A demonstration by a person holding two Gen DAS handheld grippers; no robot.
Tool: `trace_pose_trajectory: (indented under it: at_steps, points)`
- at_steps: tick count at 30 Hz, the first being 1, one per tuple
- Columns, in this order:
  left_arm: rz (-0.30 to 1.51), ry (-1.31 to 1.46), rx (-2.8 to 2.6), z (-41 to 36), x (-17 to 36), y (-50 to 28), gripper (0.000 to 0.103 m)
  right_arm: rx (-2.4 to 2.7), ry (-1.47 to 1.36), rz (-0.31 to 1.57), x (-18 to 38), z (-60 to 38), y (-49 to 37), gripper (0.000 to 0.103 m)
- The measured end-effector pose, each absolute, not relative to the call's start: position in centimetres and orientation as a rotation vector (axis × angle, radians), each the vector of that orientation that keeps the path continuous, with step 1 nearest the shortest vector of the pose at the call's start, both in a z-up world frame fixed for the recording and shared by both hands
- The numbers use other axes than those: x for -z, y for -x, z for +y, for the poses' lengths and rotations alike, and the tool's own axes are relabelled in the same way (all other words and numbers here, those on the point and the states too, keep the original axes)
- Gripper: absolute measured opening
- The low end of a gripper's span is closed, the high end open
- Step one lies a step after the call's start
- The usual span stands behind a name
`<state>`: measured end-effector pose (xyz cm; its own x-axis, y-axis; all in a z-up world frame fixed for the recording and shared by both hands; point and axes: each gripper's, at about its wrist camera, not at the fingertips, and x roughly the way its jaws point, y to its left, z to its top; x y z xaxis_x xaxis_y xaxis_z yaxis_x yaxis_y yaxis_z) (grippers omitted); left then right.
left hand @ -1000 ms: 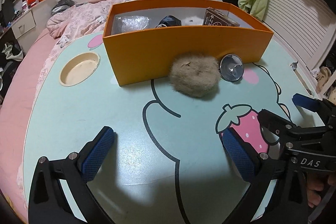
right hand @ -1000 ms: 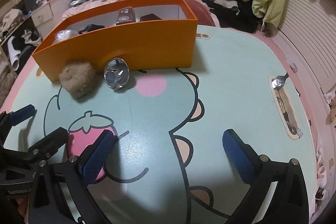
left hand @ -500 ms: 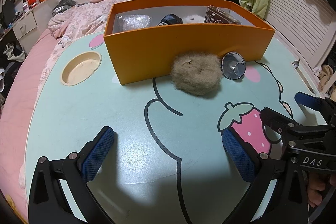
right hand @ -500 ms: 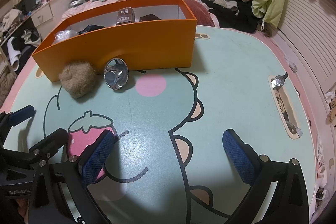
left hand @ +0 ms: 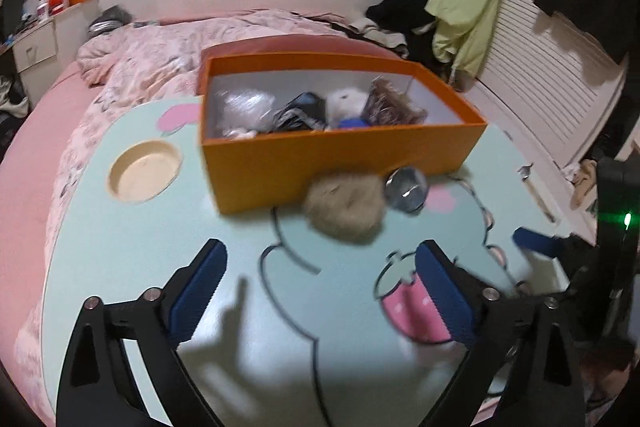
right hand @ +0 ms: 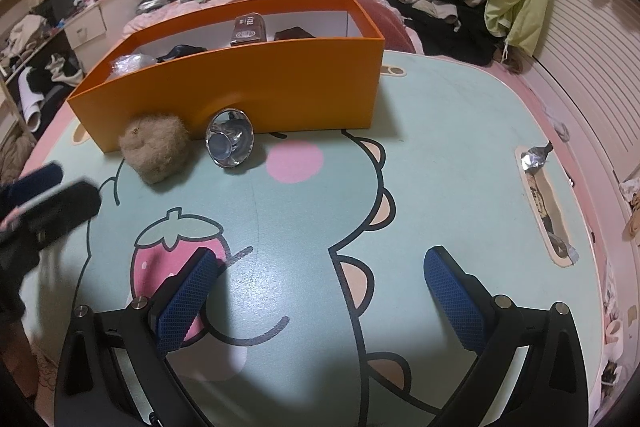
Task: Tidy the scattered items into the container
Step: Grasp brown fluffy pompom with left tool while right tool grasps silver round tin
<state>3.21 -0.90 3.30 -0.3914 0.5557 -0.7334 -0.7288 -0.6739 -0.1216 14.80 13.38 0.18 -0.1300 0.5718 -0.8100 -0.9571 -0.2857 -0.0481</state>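
Note:
An orange box (left hand: 340, 155) stands at the far side of the mint cartoon table (left hand: 120, 267) and holds several items, among them a clear bag, a dark packet and a white fluffy thing. Against its front wall lie a beige fluffy ball (left hand: 344, 207) and a shiny metal cup (left hand: 406, 187) on its side. My left gripper (left hand: 320, 263) hovers short of the ball, its jaws closing with nothing between them. My right gripper (right hand: 322, 267) hangs open over the table print, well short of the cup (right hand: 229, 143) and the ball (right hand: 156, 151).
A round cup recess (left hand: 144, 171) is sunk into the table left of the box. A long slot (right hand: 544, 203) with foil scraps runs along the right edge. A pink bed with bedding lies behind, and clothes hang at the back right.
The left view has risen and tipped up, showing more of the box's inside, and its jaws stand slightly narrower. The right gripper has kept still.

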Motion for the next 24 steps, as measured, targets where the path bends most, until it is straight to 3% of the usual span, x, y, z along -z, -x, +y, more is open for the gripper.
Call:
trace_pose_trajectory:
  at_steps: [7, 12, 14, 24]
  points:
    - [0.319, 1.059, -2.046, 3.5, -2.5, -1.7, 0.065, -1.682, 0.897, 0.604, -0.2, 13.3, -14.7, 0.103]
    - [0.353, 1.076, -2.089, 5.0, -1.5, -0.6, 0.063, -1.683, 0.897, 0.604, -0.2, 13.2, -14.5, 0.103]
    - [0.352, 1.091, -2.074, 5.1, -0.9, -0.5, 0.043, -1.683, 0.897, 0.604, -0.1, 13.2, -14.5, 0.103]
    - [0.289, 0.984, -2.028, 0.3, -3.5, -2.3, 0.042, -1.693, 0.881, 0.615, -0.3, 12.8, -14.2, 0.103]
